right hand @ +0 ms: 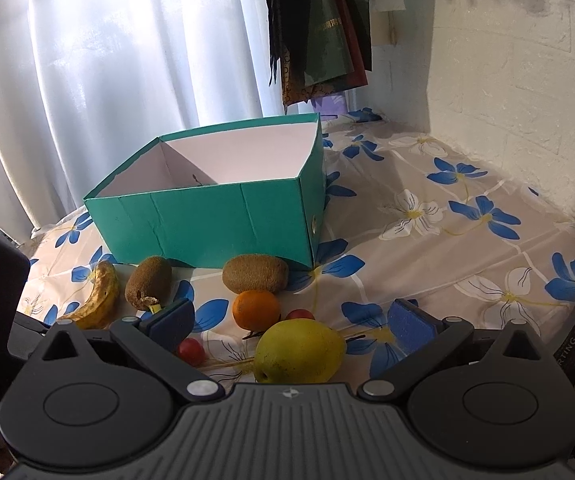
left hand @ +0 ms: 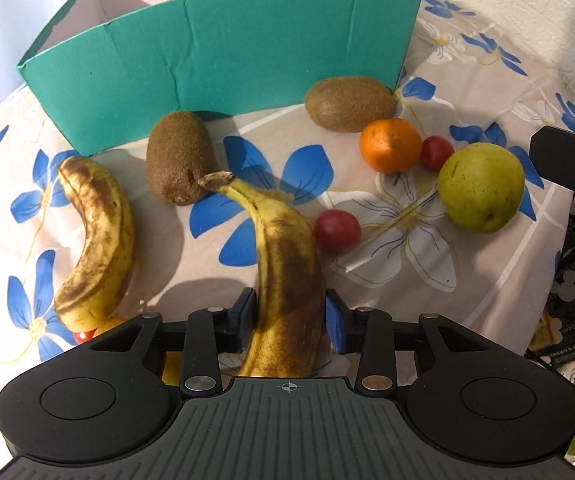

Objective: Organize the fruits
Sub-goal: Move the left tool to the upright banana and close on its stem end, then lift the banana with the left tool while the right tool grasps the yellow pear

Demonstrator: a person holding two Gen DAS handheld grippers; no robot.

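We grip one banana [left hand: 287, 276] in the left claw [left hand: 290, 320]. The two blue pads sit tight on its sides, low in the middle of the left view. We hold it near its fat end so the stem points up the frame toward the box [left hand: 223, 68]. The peel is yellow with big brown patches, so it looks soft and easy to squash.

A second banana [left hand: 95, 240] lies curved at the left of that frame. A fuzzy brown kiwi [left hand: 177, 158] rests just beside the held banana's stem. Another kiwi [left hand: 349, 104] lies near the box's lower right corner. A smooth orange [left hand: 390, 145], two shiny red tomatoes [left hand: 337, 230] and a round green pear [left hand: 481, 188] sit to the right.

The box is teal card with white inside. We think the fruit goes in there.

The right claw [right hand: 291, 320] hangs wide apart around the pear, holding nothing.

A flowery cloth [left hand: 407, 240] covers the desk.
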